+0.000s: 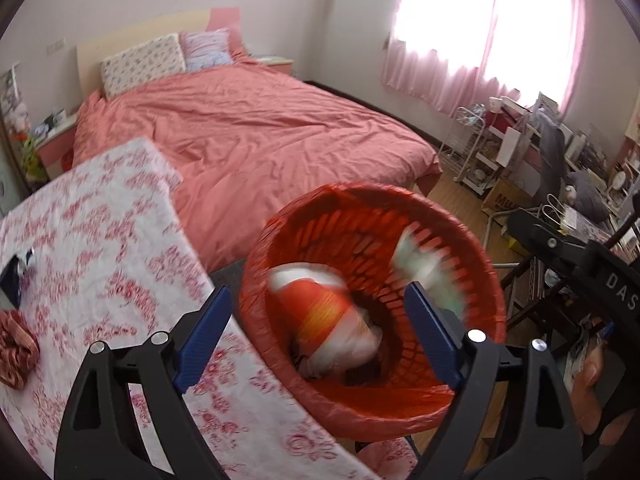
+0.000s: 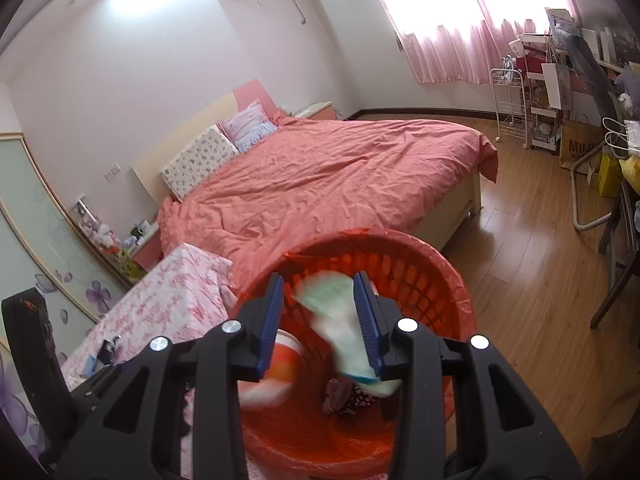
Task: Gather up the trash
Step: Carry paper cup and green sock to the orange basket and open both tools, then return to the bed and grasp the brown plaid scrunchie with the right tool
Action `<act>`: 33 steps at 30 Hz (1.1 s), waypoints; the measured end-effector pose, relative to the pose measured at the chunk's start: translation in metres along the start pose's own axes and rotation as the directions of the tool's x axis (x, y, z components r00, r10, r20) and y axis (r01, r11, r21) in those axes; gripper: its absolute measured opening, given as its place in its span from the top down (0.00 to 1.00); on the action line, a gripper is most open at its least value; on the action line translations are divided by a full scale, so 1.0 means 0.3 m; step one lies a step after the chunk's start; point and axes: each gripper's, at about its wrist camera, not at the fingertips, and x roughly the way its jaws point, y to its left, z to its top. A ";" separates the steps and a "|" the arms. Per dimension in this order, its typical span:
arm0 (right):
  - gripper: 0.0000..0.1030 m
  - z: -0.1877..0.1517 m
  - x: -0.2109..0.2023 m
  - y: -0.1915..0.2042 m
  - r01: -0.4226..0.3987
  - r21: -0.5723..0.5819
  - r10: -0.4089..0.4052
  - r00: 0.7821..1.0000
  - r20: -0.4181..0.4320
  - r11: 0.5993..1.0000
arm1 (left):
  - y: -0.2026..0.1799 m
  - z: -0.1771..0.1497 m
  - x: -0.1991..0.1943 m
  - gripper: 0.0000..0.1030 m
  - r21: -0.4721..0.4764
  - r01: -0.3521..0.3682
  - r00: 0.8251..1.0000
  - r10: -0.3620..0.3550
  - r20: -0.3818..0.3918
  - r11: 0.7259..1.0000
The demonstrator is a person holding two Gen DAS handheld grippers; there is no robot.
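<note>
Floral-clothed table point(image 1: 120, 248) bearing dark wrapper point(image 1: 16, 276), reddish cloth point(image 1: 16, 354).

We read "MUJI" on the brown paper bag point(image 2: 578, 148) on the floor by the white rack; from the left wrist only "MU" shows on it point(image 1: 505, 199). White letters "DAS" stand on the right gripper point(image 1: 618, 288), cut by the frame edge.

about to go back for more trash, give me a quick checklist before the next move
1. Left gripper open and empty: ok.
2. Orange-and-white item inside the red bin: ok, blurred, apparently falling.
3. Pale green wrapper clear of the right gripper: cannot tell, it is blurred between the fingers.
4. Bin liner over the rim: ok.
5. More items on the floral cloth: ok, a dark item lies there.
</note>
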 end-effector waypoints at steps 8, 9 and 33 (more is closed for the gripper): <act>0.26 -0.057 -0.013 0.066 0.084 -0.091 -0.082 0.996 0.025 0.992 | 0.130 -0.062 -0.104 0.14 -0.047 -0.156 0.987 0.157 0.030 0.987; 0.23 -0.065 -0.012 0.080 0.094 -0.110 -0.091 0.995 0.028 0.989 | 0.152 -0.072 -0.118 0.12 -0.052 -0.176 0.983 0.178 0.035 0.983; 0.08 -0.504 0.096 0.872 -0.208 -0.500 0.111 0.970 -0.217 0.841 | 0.965 -0.489 -0.585 0.06 -0.421 -0.551 0.809 0.586 -0.056 0.721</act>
